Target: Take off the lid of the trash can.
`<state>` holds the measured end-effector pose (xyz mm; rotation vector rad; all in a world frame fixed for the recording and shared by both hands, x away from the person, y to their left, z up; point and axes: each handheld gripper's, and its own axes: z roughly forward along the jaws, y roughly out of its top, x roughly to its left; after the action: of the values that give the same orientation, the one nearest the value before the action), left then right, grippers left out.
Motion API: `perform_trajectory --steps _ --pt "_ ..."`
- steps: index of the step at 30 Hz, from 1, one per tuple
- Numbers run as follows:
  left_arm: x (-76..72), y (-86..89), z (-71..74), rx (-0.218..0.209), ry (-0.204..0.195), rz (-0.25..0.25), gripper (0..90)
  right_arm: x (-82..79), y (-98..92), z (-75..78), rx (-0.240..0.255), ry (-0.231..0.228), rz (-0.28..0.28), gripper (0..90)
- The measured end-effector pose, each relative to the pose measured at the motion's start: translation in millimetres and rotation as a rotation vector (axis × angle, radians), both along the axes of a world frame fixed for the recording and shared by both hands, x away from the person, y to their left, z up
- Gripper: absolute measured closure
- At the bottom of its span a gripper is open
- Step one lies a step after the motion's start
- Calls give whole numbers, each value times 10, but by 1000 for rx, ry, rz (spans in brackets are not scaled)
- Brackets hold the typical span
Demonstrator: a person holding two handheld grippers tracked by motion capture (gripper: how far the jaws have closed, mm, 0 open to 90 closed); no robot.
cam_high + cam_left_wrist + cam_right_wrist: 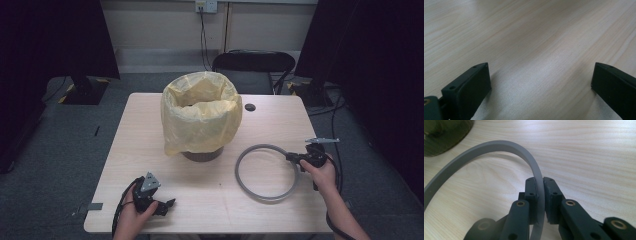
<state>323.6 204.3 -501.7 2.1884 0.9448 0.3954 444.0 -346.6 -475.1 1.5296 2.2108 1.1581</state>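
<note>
The right gripper [540, 195] is pinching the thin grey ring [499, 146] edge-on between its 2 jaws, likely light and springy, while the left gripper [539, 87] is resting spread.

From my seat, the yellow bag [201, 116] drapes over the bin [202, 155] so far that I see just its dark base, and I cannot tell what lies inside. In the right gripper view the grey ring [486, 150] runs off the left and bottom edges, and the stretch between the pads is covered. The dark base there is a blur, cut off at the top left corner. In the left gripper view both jaws are clipped by the bottom edge. The small dark spot [250, 107] on the desk [150, 150] is too small to identify.
</note>
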Motion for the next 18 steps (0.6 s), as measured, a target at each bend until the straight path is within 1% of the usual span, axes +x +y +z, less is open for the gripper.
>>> perform_trajectory --steps 5,8,11,14,15,16,17,18 --pt "-1 -2 0 0 0 2 16 -4 7 -3 11 2 -3 806" --pt "-1 -2 0 0 0 2 16 -4 11 3 10 -10 -1 787" --pt "-1 -2 0 1 0 1 16 -6 15 -3 7 -10 -3 766" --pt "-3 -4 -1 -2 -1 3 16 -2 3 -29 1 -17 -3 708" --pt "-2 -4 -1 -2 -1 3 16 -2 -2 -36 6 -16 -5 689" --pt "-1 -3 -1 0 -1 2 16 -1 -10 -47 9 -11 -8 647" --pt "-1 -3 0 0 -1 3 16 4 -17 -59 5 -13 -11 587" --pt "-1 -3 0 1 0 3 16 7 -21 -65 6 -19 -13 548"
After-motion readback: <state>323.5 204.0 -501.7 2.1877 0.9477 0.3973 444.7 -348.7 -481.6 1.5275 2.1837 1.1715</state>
